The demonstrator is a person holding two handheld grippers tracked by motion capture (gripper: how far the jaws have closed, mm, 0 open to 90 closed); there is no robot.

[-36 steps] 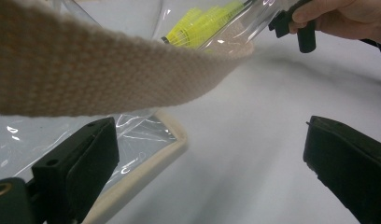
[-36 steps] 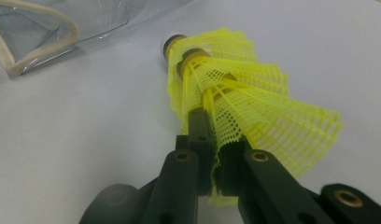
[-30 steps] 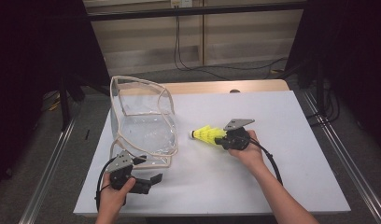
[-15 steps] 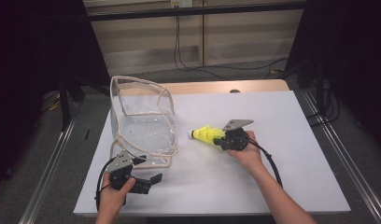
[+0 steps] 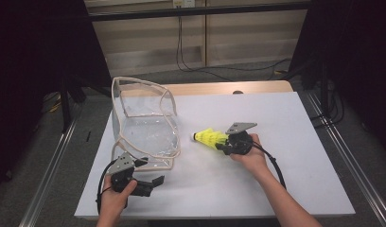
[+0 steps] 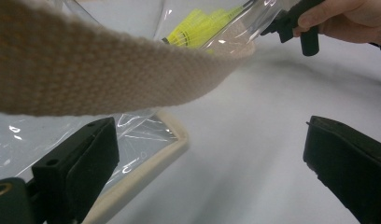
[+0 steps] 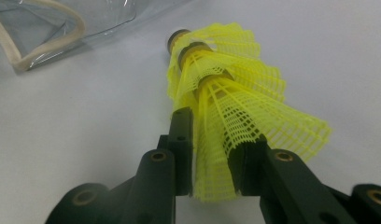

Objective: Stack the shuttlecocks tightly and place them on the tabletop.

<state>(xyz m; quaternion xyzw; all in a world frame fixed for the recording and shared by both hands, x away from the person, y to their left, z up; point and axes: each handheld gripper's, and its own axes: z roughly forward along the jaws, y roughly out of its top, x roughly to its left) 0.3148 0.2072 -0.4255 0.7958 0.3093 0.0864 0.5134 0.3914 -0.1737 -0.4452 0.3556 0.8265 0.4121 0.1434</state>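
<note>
Nothing has shifted on the table (image 5: 285,142) since a second ago, but the right gripper (image 7: 212,154) has just been easing its jaws apart; the stacked yellow shuttlecocks (image 7: 226,93) sit between them. The left gripper (image 6: 207,158) gapes empty beside the clear bag (image 5: 144,127). No readable writing.

High view looks down; gripper views sit close — sharing the shuttlecocks (image 5: 209,138).
</note>
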